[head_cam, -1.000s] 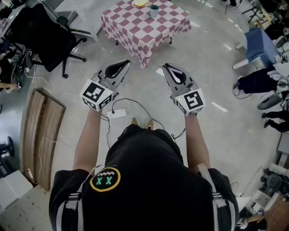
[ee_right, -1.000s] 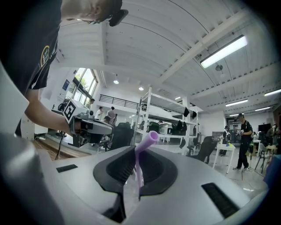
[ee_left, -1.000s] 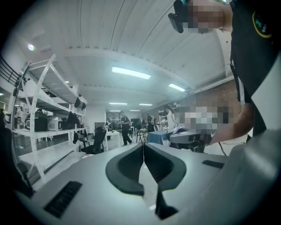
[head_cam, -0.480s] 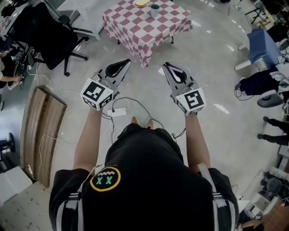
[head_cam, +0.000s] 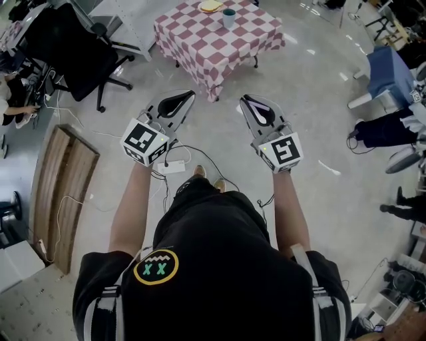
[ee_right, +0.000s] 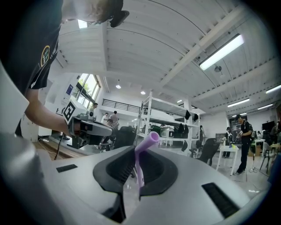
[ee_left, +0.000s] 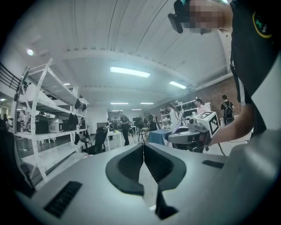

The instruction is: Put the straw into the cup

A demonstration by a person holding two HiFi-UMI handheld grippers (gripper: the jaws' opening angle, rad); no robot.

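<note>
In the right gripper view a purple bent straw stands upright between the jaws of my right gripper, which is shut on it. My left gripper is shut with nothing in it, its pads pressed together. In the head view both grippers are held out at waist height over the floor, the left gripper and the right gripper side by side. A teal cup stands on the red-and-white checkered table well ahead of them. The straw is hard to make out in the head view.
A yellow plate lies beside the cup. A black office chair stands left of the table, a wooden board on the floor at left, a power strip with cables by my feet, and a blue seat at right.
The person has shifted slightly with one foot stepping forward. Both grippers keep their pose and the straw stays clamped in the right one.
</note>
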